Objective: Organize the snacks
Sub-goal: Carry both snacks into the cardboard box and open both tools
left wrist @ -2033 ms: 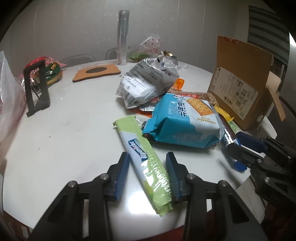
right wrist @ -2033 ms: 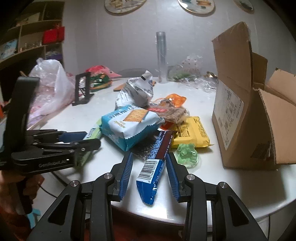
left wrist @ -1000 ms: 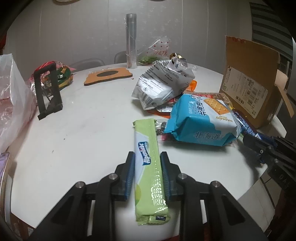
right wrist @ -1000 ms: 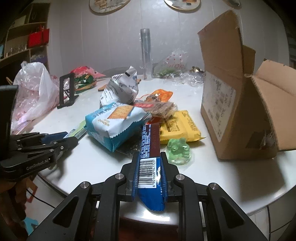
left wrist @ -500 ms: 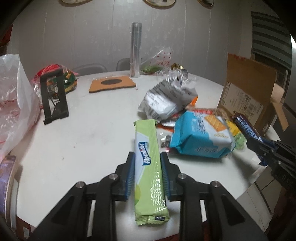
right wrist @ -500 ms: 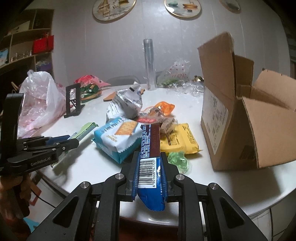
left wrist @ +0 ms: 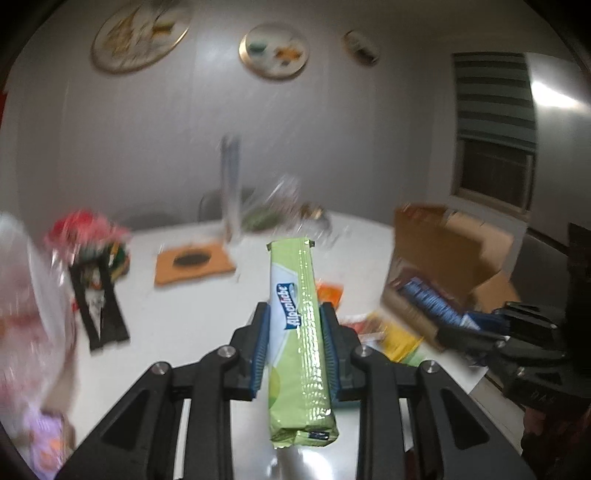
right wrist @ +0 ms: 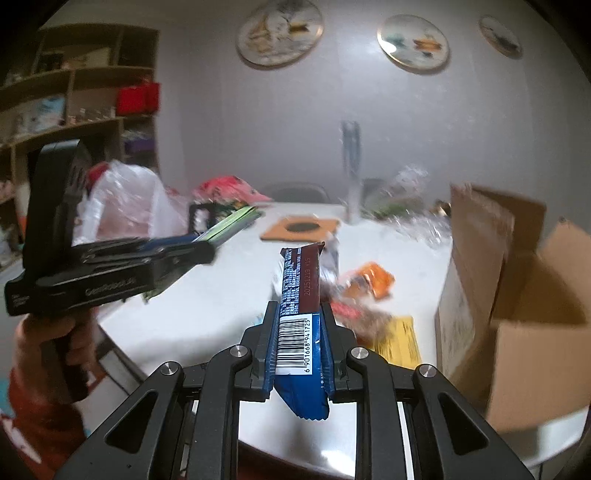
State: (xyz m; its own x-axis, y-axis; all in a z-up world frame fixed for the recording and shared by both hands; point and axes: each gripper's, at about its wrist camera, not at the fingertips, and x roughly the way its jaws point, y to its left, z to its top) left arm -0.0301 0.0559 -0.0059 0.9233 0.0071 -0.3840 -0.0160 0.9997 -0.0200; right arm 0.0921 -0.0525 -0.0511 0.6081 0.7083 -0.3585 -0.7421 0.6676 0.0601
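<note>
My left gripper (left wrist: 295, 343) clamps a long lime-green Alpenliebe pack (left wrist: 300, 343), raised above the white table (left wrist: 177, 317). My right gripper (right wrist: 300, 332) pinches a blue-and-brown snack bar (right wrist: 300, 306), barcode 6901668941725, stamped 20251219, near the open cardboard box (right wrist: 517, 295).

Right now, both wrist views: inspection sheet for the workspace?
Surface: white round table, crowded with packets.
Job's things: green pack and blue bar both lifted off the table; open box at right; yellow packet and orange packet loose beside it.
Clutter: orange mat, black stand, plastic bag, clear tube; blurred.
Grippers: left tool shut on green pack; right tool shut on blue bar.
Cables: nothing seen.
Surroundings: wall plates, shelves, window.
</note>
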